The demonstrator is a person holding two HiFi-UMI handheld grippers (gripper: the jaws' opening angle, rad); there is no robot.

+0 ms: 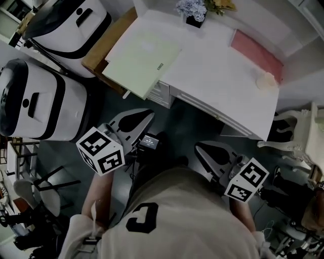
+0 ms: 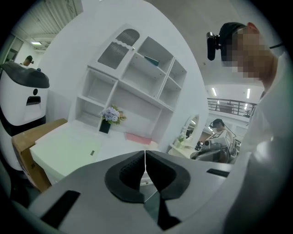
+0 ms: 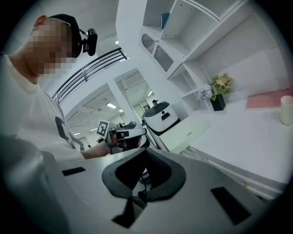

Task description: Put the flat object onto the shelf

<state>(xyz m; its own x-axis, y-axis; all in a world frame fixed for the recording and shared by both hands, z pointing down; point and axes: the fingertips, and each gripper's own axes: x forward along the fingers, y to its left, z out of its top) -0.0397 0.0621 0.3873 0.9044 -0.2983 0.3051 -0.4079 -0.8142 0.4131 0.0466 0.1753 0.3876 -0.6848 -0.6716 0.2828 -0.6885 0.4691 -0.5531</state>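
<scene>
Person stands back from the bench (image 1: 217, 86) with tongs in each hand, both held low by the body and well apart from anything on the bench.

- **Far left:** two white machines (image 1: 38, 101) with black trim, on the floor.
- **Next:** brown wooden stand (image 1: 104, 48) at the bench's left end.
- **Flat object (image 1: 142, 60):**
  - It lies face up at that left end.
  - The stand shows past its left edge, and its near corner juts past the bench's front edge.
  - It is a pale yellow-green slab, plain, with a thin white side.
  - It is close to square, so the long axis can't be called.
  - Its edges run in line with the bench front.
  - A small dark label (image 1: 160, 65) sits by its right edge, toward the bench middle.
  - It is not on the shelf (image 2: 137, 87), a white unit with open compartments at the bench's back.
- **Left tongs (image 2: 145, 157):** pads pressed together, nothing between them.
- **Bench, back:** flower pot (image 1: 195, 12), then a pink mat (image 1: 255, 50), with a cream cup (image 1: 266, 80) just beside the mat's near end.
- **Right tongs (image 3: 144, 151):** tips meeting, nothing held.
- **Far right:** white chair (image 1: 298, 131).
</scene>
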